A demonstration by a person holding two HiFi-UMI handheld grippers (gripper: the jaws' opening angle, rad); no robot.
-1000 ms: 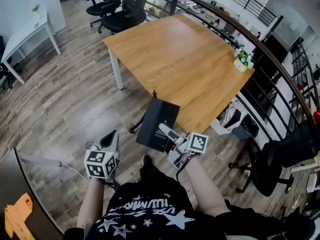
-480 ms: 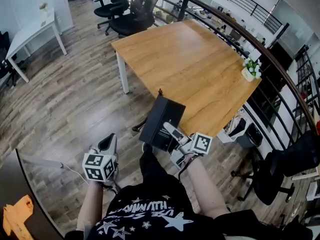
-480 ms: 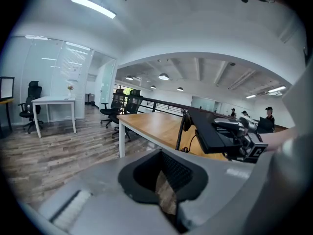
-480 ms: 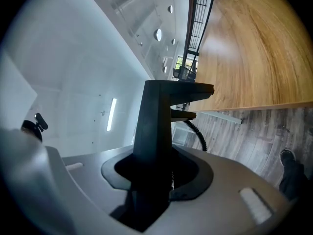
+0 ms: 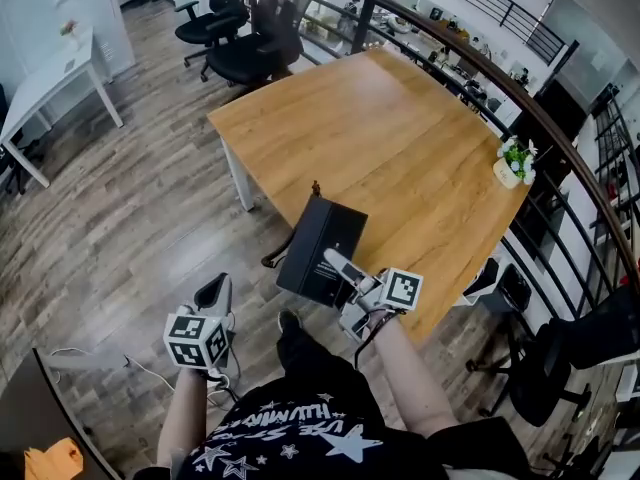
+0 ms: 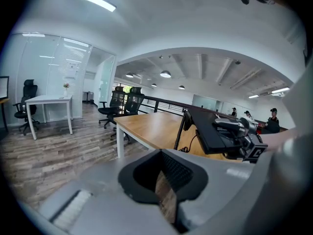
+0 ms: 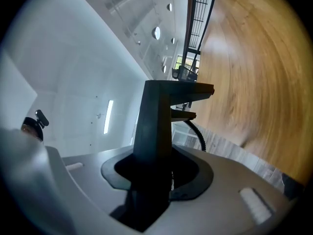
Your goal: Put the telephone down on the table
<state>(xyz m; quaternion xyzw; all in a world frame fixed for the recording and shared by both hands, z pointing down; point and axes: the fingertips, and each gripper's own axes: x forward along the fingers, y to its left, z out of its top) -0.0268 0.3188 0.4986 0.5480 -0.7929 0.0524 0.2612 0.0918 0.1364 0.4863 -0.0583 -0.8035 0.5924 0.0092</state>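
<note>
A black telephone (image 5: 318,248) is held upright in front of me, its flat body tilted, with my right gripper (image 5: 335,264) shut on its lower edge. It hangs over the floor just short of the near corner of the wooden table (image 5: 380,128). In the right gripper view the telephone (image 7: 156,121) rises from between the jaws, its coiled cord (image 7: 195,131) hanging beside it. My left gripper (image 5: 217,290) is lower and to the left, shut, with nothing in it. The left gripper view shows the telephone (image 6: 215,131) and the table (image 6: 151,126) ahead.
A small potted plant (image 5: 515,161) stands at the table's far right edge. Black office chairs (image 5: 250,38) are beyond the table, and a white desk (image 5: 50,78) is at the far left. A dark railing (image 5: 560,158) curves along the right, with another chair (image 5: 570,338) near it.
Both grippers and the telephone have moved forward toward the table's near corner. The right gripper's grip on the telephone is unchanged, and the left stays shut.
</note>
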